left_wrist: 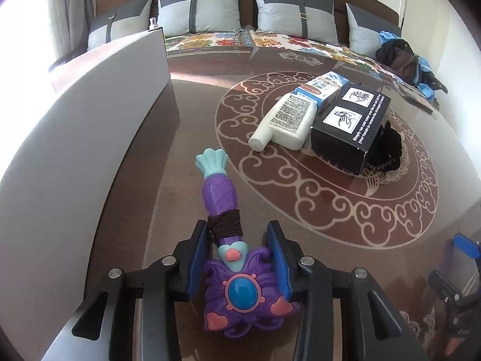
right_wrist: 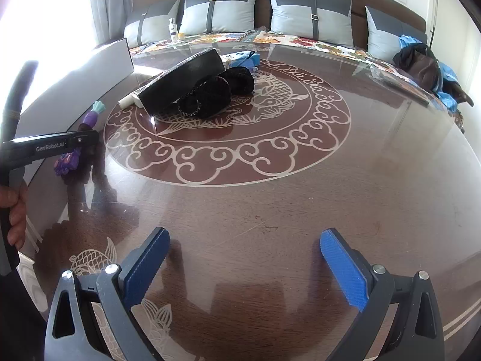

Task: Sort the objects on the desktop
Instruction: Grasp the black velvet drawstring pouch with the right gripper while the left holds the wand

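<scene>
Grey-white and flat, a tall panel stands along the far left edge of a glass-topped wooden table patterned with pale cloud scrolls. Just right of the panel, in the left wrist view, a purple toy wand lies on the glass, its teal fan tip pointing away and a dark hair tie wound round its handle. The left gripper straddles the wand's wide jewelled head; its blue pads sit close on either side, the right pad against the head, the left one seemingly just short of it, so whether it is truly pinching cannot be told.

Further right, near the table's centre, a white bottle lies on its side, touching a blue and white carton behind it and a black box with printed hand diagrams. A black frilly scrunchie rests against the box's right side.

From the right wrist view, the right gripper hangs over bare wood grain at the near edge, its blue fingers spread wide with nothing between them. At that view's left edge a hand grips the other tool's handle. Behind the table runs a sofa with grey cushions, and a dark bag lies at its right end.
</scene>
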`<act>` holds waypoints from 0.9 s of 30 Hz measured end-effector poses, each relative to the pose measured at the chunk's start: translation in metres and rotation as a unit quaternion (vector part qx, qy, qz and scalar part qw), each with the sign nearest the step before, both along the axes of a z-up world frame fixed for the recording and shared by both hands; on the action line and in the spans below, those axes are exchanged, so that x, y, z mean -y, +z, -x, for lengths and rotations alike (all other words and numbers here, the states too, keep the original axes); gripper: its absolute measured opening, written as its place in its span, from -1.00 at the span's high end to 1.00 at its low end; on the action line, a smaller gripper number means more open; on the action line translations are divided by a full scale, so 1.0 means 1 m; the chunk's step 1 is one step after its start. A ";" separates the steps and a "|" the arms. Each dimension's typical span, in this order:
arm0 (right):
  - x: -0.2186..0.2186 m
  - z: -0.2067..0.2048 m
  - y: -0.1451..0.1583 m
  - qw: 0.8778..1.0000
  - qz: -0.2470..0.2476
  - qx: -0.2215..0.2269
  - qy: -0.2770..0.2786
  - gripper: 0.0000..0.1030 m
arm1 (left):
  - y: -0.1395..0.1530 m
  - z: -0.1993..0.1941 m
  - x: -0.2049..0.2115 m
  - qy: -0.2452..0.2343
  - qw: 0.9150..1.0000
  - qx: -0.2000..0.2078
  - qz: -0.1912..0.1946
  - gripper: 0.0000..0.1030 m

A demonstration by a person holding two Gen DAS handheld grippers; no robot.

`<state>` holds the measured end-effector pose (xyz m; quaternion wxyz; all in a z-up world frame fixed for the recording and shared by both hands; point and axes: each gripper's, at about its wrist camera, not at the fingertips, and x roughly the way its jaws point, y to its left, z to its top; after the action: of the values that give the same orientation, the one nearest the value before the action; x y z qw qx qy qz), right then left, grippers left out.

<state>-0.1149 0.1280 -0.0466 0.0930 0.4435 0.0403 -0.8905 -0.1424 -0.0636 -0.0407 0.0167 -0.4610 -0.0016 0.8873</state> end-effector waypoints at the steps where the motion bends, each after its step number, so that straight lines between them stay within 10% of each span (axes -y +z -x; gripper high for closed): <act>1: 0.000 0.000 0.000 1.000 0.002 0.000 0.000 -0.95 | 0.000 -0.008 0.003 -0.002 1.000 0.001 -0.002 0.23; 13: 0.026 0.038 0.002 0.999 -0.023 0.013 0.047 -0.84 | -0.003 -0.046 0.016 -0.015 1.000 -0.023 0.006 0.22; 27: 0.071 0.147 0.015 0.997 -0.033 0.030 0.070 0.34 | -0.004 -0.046 0.015 -0.028 0.999 -0.033 0.004 0.22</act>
<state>-0.2616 0.0567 -0.0313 0.1421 0.4691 0.0978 -0.8661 -0.0965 -0.0787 -0.0449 0.0400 -0.4310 0.0153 0.9013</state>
